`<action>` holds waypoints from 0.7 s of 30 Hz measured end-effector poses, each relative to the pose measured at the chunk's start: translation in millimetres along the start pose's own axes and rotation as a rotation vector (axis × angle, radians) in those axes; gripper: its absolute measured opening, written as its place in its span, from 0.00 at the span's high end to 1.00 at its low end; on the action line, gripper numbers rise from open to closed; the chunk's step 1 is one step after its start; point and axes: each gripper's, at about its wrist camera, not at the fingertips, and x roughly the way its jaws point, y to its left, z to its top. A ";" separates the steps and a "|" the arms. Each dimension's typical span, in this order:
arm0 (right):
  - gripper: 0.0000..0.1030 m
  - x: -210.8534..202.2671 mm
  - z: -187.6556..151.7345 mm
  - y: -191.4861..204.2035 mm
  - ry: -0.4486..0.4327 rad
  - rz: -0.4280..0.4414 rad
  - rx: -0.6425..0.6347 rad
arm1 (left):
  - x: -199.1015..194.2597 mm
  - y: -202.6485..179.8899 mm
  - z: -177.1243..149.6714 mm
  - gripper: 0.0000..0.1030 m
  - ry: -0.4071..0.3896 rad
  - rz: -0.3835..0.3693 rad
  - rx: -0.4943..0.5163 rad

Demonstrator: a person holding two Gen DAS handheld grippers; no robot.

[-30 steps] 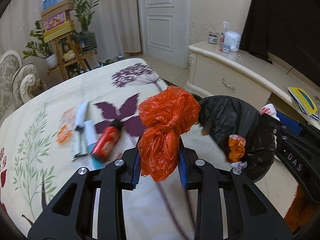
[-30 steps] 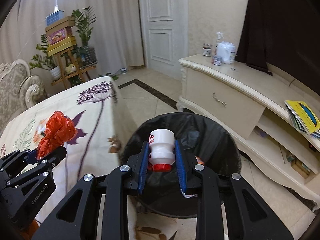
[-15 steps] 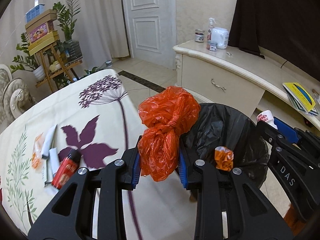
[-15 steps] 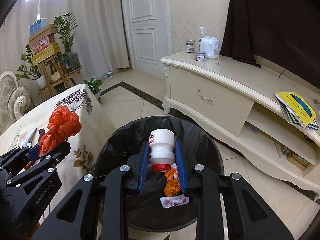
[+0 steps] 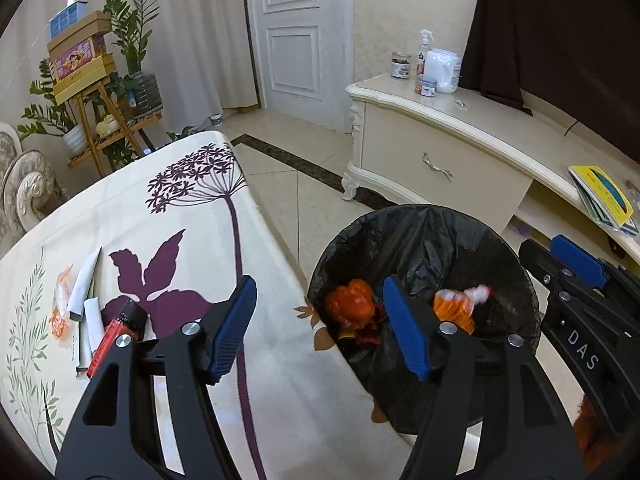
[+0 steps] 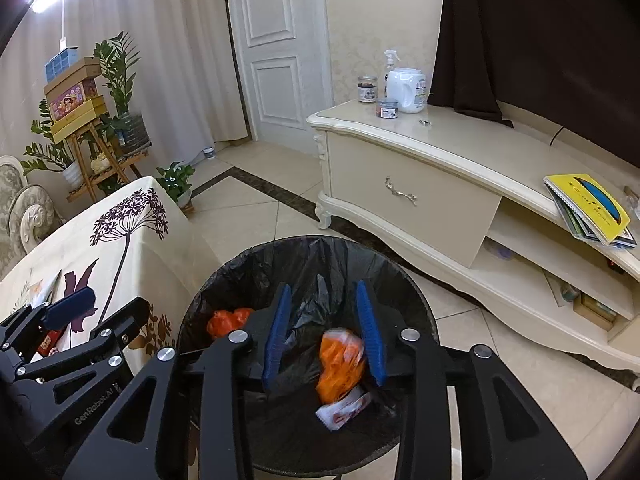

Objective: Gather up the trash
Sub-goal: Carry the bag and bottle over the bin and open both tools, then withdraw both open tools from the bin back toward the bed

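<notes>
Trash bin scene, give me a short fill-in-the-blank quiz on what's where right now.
1. The red-orange bag lies inside the ____.
2. The liner of the trash bin is ____ in colour.
3. Nothing is between the pads of the left gripper; its jaws stand ____.
4. The red bottle lies on the ____.

Missing words: trash bin; black; open; table

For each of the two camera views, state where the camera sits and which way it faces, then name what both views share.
Left wrist: on the left gripper, facing forward and down over the table edge and trash bin; its open jaws show, right gripper at right.
Right wrist: on the right gripper, above the bin; open jaws, left gripper at left.
Shared: bin, orange bag, cabinet, door.
</notes>
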 end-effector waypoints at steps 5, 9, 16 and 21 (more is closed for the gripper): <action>0.57 -6.4 -3.1 7.5 0.000 0.010 0.001 | -11.4 12.4 -2.6 0.31 -0.013 0.017 -0.019; 0.54 -10.2 -8.1 19.1 0.005 0.028 -0.009 | -20.5 27.9 -6.3 0.31 -0.010 0.037 -0.037; 0.54 -17.0 -19.1 54.3 0.027 0.085 -0.043 | -40.6 69.8 -20.2 0.31 -0.013 0.094 -0.078; 0.53 -21.8 -23.8 85.5 0.036 0.136 -0.081 | -55.1 108.0 -34.7 0.31 -0.007 0.143 -0.126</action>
